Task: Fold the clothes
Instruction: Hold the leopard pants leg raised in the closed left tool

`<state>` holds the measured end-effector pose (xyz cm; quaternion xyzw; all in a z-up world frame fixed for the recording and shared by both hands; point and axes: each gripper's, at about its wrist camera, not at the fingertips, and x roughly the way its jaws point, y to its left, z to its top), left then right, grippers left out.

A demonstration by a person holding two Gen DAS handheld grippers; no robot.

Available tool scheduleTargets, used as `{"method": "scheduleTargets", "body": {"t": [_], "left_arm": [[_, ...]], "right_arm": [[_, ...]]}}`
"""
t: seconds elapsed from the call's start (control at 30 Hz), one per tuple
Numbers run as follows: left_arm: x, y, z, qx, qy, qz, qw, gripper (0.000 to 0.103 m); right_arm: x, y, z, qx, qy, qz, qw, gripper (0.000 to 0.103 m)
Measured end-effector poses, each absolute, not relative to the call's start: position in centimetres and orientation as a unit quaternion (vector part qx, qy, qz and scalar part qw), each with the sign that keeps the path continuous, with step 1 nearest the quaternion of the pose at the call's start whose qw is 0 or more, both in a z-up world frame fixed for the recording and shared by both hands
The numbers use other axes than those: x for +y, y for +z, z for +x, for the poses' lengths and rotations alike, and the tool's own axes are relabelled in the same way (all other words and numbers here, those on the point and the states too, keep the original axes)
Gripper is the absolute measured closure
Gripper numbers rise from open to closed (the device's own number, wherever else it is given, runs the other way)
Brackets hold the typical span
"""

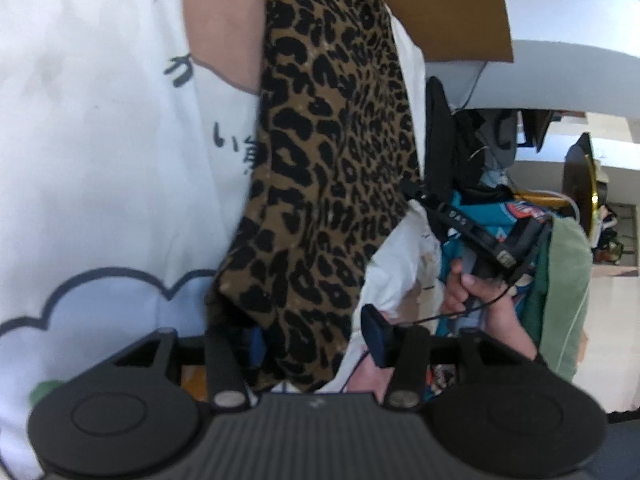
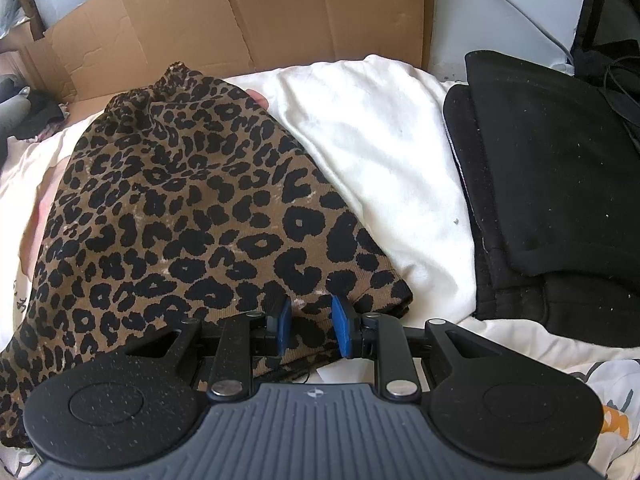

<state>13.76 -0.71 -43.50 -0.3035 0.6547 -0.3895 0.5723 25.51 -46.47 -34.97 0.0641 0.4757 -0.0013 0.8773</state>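
Leopard-print knit garment (image 2: 192, 216) lies on the white bedding (image 2: 384, 148), its length running away from the right gripper (image 2: 308, 330), which is clamped on its near hem. The left gripper (image 1: 308, 336) stands parted around the opposite end.

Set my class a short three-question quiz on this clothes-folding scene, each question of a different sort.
1. True or false: the black garment lies on top of the leopard-print garment.
2. What stands behind the white cloth? A cardboard, B a basket, C a mirror.
3. What do the right gripper's jaws hold?
Key: 1 false, white cloth shows between them; 2 A; 3 the leopard-print garment's near edge.
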Motion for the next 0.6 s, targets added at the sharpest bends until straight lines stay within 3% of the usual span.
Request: {"method": "scheduleTargets", "body": {"t": [0.17,0.23,0.37,0.6], "left_arm": [[-1.0,-43.8,13.5,0.652,-0.401,-0.319,0.558,0.056],[-1.0,-43.8,13.2,0.655,-0.412,-0.319,0.548,0.065],[-0.6,-44.3,12.7,0.664,-0.408,-0.322,0.538,0.096],[0.4,-44.3,12.6,0.672,-0.384,-0.314,0.55,0.098]], "right_arm": [[-46.6,-35.0,25.5,0.475,0.001,0.066,0.878,0.074],[-46.6,-35.0,25.4,0.475,0.003,0.065,0.878,0.074],[-46.7,-35.0,25.4,0.474,0.005,0.065,0.878,0.074],[-46.8,-35.0,25.2,0.473,0.008,0.057,0.879,0.074]]}}
